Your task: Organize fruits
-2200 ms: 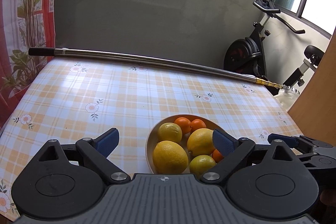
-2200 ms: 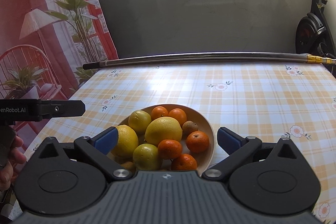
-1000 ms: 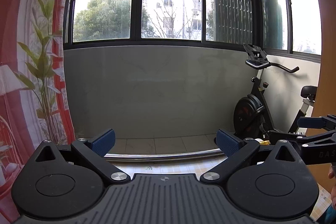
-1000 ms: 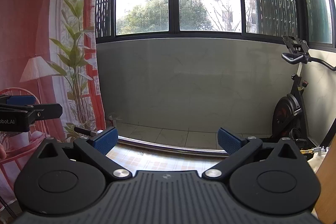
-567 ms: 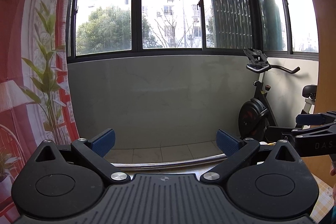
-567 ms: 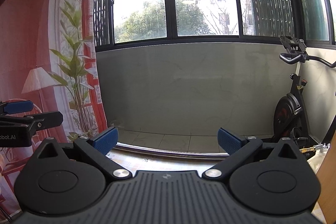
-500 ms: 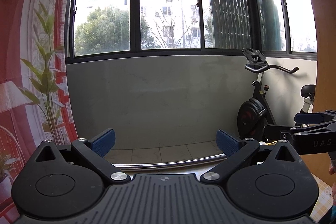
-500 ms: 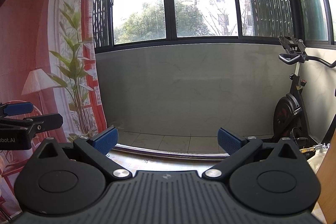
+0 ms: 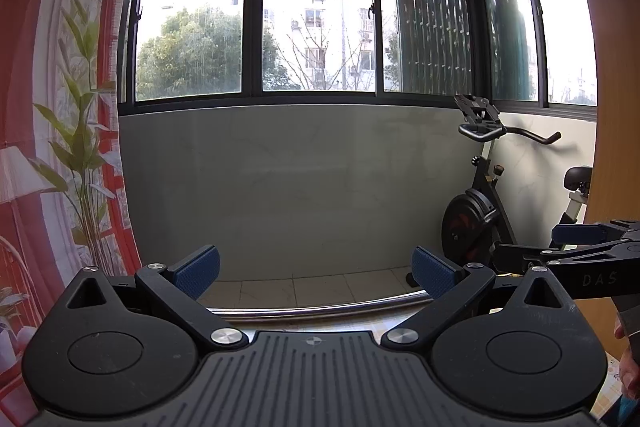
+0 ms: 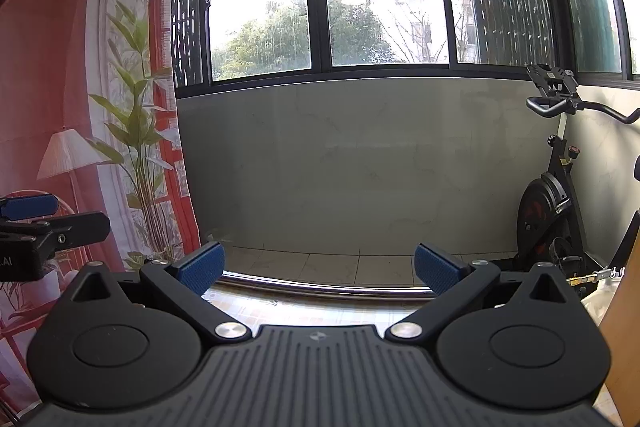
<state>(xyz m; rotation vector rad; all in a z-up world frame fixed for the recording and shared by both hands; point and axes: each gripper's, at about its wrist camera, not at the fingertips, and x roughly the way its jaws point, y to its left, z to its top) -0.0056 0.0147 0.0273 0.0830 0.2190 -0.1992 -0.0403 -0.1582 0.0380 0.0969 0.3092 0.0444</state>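
Up front, both views: we look level at the grey wall (image 9: 296,187) and window (image 9: 312,15), not down at the work.
Left gripper (image 9: 316,269): we hold it level, jaws spread wide, nothing between the blue pads (image 9: 198,265).
Right gripper (image 10: 318,267): same pose, jaws spread wide, empty; it also shows at the right edge of the left view.
Side by side: each gripper appears at the edge of the other's view, so we carry them near each other at about the same height.
Table (image 10: 320,309): only a thin far strip of the checked cloth shows past each gripper body, with a metal pole (image 10: 320,289) lying along its far edge.
Fruit: not in view in either camera; we judge it sits on the table below and nearer than what the lenses cover, but can't confirm.
Why this pose: we read raised, level, empty tongs as a neutral hold, either before the first pick or after the last. Can't tell which.
Surroundings: exercise bike (image 9: 476,211) at far right, plant-print curtain (image 10: 100,107) at left, clear of the tabletop.
Next need, our guess: tilt a gripper down to bring the fruit into view before any grasp.
Risk: low, nothing is held.
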